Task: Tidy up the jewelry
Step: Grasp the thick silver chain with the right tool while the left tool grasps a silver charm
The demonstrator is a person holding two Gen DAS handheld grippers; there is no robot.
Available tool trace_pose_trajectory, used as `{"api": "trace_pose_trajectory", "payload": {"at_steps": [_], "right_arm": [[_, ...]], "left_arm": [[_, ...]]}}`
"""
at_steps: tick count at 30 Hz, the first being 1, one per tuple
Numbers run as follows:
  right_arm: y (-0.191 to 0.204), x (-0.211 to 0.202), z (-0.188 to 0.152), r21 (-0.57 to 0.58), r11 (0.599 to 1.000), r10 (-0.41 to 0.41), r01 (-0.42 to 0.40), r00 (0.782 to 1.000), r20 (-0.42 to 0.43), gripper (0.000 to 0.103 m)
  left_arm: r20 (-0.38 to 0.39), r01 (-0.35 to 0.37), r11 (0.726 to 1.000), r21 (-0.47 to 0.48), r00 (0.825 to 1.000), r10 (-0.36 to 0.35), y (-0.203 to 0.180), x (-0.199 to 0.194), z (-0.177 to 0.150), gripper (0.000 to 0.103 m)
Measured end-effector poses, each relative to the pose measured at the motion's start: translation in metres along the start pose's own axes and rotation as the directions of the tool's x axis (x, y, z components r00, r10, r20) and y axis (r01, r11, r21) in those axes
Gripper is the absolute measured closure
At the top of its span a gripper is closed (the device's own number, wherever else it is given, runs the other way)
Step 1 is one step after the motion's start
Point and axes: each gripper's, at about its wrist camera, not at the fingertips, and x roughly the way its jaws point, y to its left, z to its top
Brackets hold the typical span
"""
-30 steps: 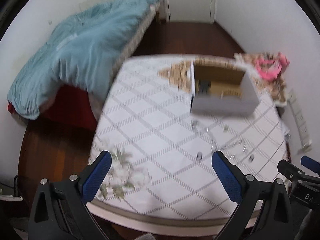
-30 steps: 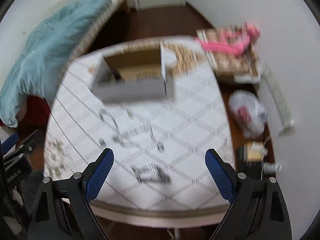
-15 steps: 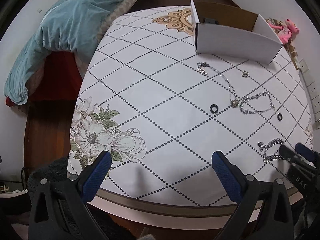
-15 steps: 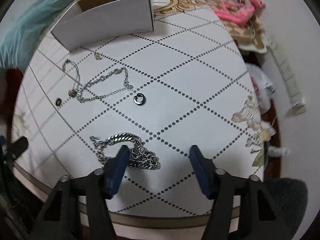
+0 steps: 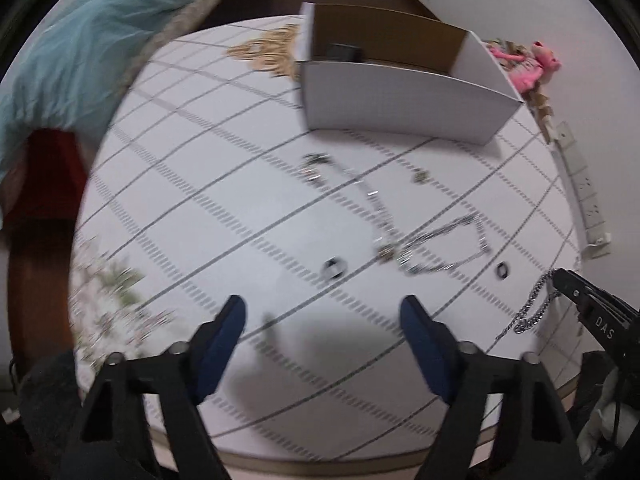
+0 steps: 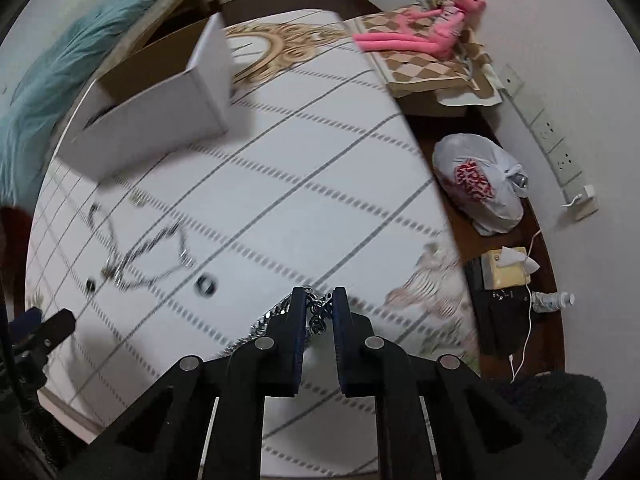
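My right gripper is shut on a thick silver chain bracelet, lifted above the table; the chain hangs from it in the left wrist view. My left gripper is open and empty over the near table. A black ring lies just ahead of it. A thin necklace, a silver bracelet, a second black ring and a small earring lie on the white patterned tablecloth. An open white cardboard box stands at the far side.
A blue quilt on a bed lies to the left. A pink plush toy sits on a patterned bag to the far right. A plastic bag, a tissue box and a wall power strip are on the right.
My right gripper closed on the thick chain bracelet and lifted it off the table. My left gripper narrowed somewhat and moved forward toward the nearer black ring.
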Motion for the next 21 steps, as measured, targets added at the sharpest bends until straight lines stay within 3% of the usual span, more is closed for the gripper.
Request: {"api": "trace_pose_trajectory", "payload": {"at_steps": [4, 8, 10, 14, 21], "right_arm": [[-0.003, 0.002, 0.008, 0.002, 1.0, -0.013, 0.013, 1.0, 0.006, 0.09], [-0.004, 0.005, 0.012, 0.008, 1.0, -0.016, 0.016, 1.0, -0.001, 0.09], [-0.005, 0.007, 0.011, 0.011, 1.0, -0.018, 0.018, 1.0, -0.005, 0.09], [-0.007, 0.011, 0.009, 0.018, 1.0, -0.023, 0.024, 1.0, -0.016, 0.09], [-0.008, -0.002, 0.007, 0.027, 1.0, 0.007, -0.007, 1.0, -0.005, 0.09]], "left_arm": [[-0.005, 0.03, 0.999, 0.028, 1.0, -0.03, -0.016, 0.013, 0.014, 0.045], [-0.007, 0.022, 0.998, 0.064, 1.0, -0.022, -0.029, 0.019, 0.021, 0.047], [-0.011, 0.019, 0.996, 0.091, 1.0, -0.018, -0.034, 0.022, 0.022, 0.07], [-0.016, 0.039, 0.991, 0.125, 0.999, -0.037, -0.04, 0.029, 0.025, 0.091], [0.016, 0.087, 0.989, 0.115, 0.996, -0.09, -0.032, 0.013, 0.027, 0.094]]}}
